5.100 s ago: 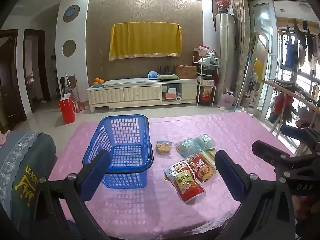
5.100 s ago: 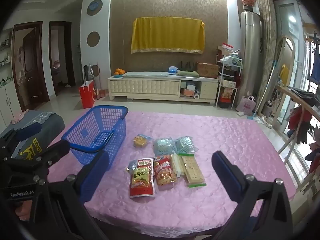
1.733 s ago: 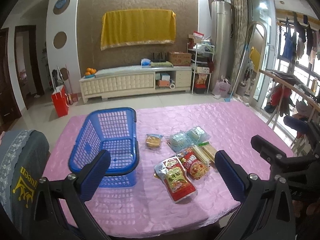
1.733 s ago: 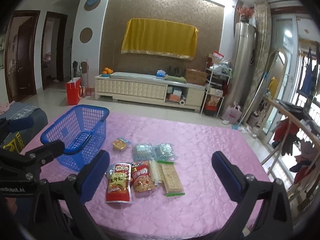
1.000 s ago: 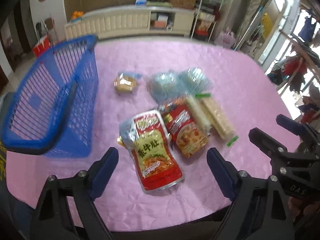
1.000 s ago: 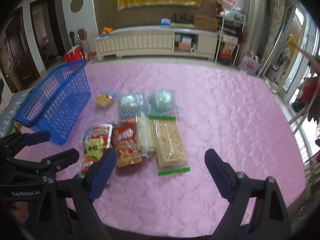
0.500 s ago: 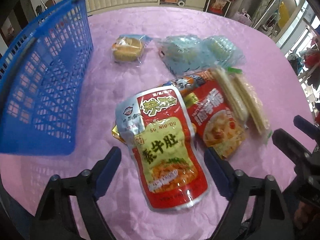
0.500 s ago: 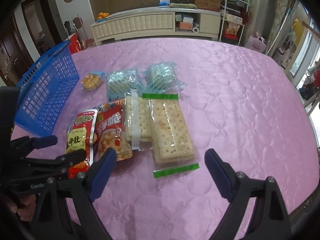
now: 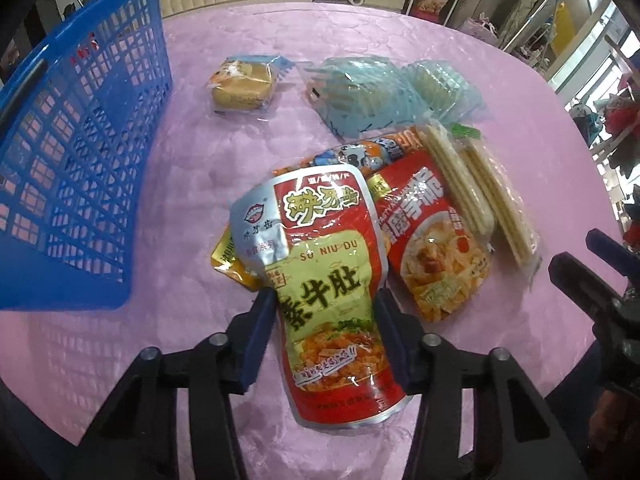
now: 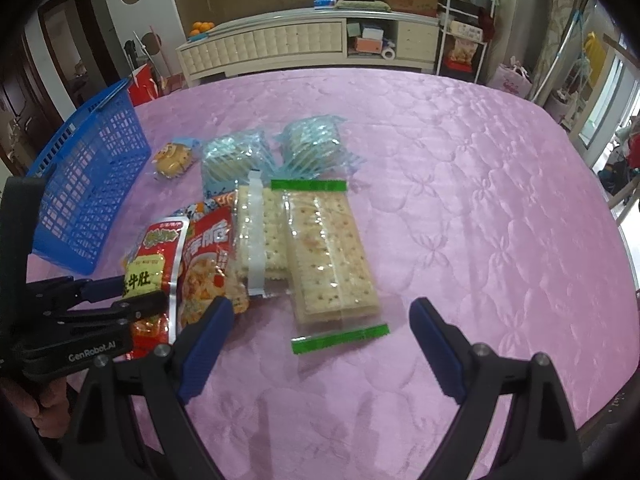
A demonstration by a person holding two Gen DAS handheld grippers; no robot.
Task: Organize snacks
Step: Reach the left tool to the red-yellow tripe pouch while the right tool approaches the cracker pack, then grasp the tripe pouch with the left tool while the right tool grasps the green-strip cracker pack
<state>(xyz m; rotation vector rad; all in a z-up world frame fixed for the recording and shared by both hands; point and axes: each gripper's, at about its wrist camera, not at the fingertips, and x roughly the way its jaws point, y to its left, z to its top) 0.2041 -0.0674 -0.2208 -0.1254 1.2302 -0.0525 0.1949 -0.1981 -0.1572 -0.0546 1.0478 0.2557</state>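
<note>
My left gripper points steeply down at a red and yellow snack pouch lying on the pink tablecloth. Its jaws are closing, and both blue pads touch the pouch's side edges. Left of the pouch stands a blue basket, tipped on its side. My right gripper hovers open over the near end of a cracker packet, gripping nothing. In the right wrist view the left gripper sits on the same pouch.
A second red pouch, another cracker packet, two blue-wrapped packets and a small wrapped cake lie close together. A yellow pouch peeks from under the red one. Bare cloth lies to the right.
Both grippers came down close over the snacks. The left jaws narrowed from wide apart to the red pouch's two sides. The right jaws kept their width.
</note>
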